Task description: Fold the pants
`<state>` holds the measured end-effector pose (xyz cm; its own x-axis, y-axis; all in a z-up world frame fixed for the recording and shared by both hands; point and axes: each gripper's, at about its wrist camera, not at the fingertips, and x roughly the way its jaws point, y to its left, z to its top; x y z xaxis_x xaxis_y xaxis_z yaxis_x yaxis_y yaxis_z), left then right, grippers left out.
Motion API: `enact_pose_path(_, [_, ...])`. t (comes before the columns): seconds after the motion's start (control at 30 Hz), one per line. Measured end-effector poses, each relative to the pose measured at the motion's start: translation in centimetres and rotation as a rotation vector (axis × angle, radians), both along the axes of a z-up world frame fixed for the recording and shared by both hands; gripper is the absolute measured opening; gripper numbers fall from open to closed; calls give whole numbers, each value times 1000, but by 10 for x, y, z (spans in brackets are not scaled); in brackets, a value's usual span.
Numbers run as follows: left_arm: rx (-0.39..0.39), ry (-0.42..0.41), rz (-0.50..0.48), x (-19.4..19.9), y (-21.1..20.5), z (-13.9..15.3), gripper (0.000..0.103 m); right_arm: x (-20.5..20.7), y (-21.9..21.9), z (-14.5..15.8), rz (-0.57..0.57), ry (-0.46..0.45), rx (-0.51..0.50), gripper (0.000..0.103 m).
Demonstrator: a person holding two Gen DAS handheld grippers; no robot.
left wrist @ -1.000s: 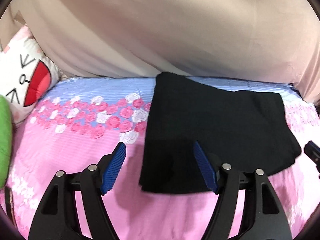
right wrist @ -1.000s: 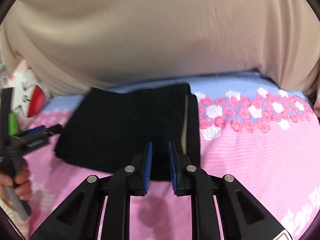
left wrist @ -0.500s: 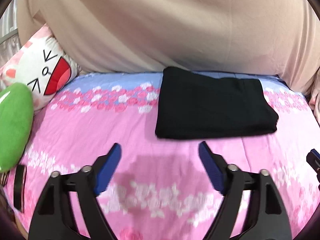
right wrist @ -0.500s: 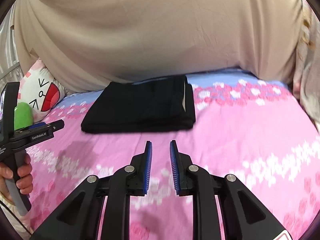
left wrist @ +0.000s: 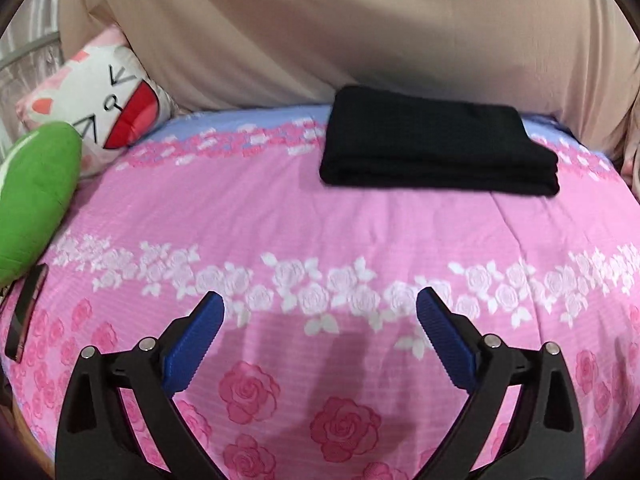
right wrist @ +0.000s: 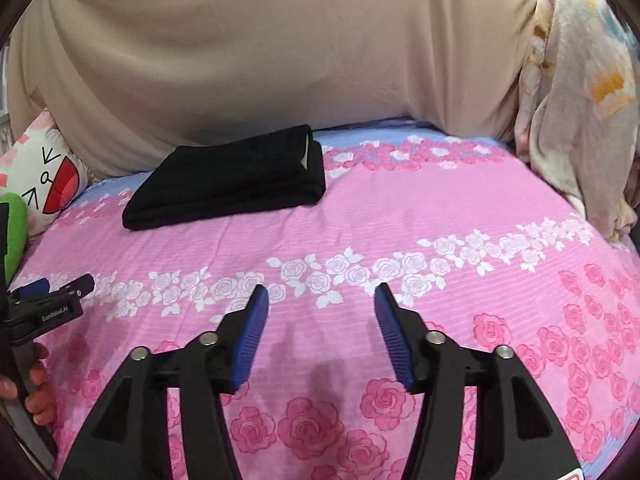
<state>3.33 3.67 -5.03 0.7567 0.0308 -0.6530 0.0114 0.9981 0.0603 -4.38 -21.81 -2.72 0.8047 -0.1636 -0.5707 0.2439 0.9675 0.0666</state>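
Note:
The black pants lie folded into a neat rectangle at the far side of the pink rose-print bed cover, against a beige sheet. In the right wrist view the same pants sit far left of centre. My left gripper hovers over the near part of the bed, well short of the pants, its jaws opening wide with nothing between them. My right gripper is also back from the pants, its jaws opening and empty. The left gripper shows at the left edge of the right wrist view, held by a hand.
A cat-face cushion and a green plush lie at the far left. A dark phone-like object rests at the bed's left edge. A beige sheet hangs behind the bed, a floral blanket bunches at the right.
Both grippers have pulled back from the folded pants toward the near side of the bed. The left jaws spread wider, and the right jaws went from nearly shut to open.

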Motion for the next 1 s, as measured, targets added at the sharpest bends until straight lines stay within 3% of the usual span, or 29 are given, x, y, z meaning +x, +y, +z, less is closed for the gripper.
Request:
enact_pose_path(0.17, [-2, -18, -10, -3, -2, 0, 95, 9, 10, -4, 3, 47, -45, 60])
enact_pose_path(0.37, [4, -15, -21, -3, -5, -1, 95, 18, 11, -11, -2, 103, -26, 60])
enact_pose_path(1.0, [-25, 1, -21, 0, -2, -3, 95, 33, 26, -15, 21, 133, -28, 60])
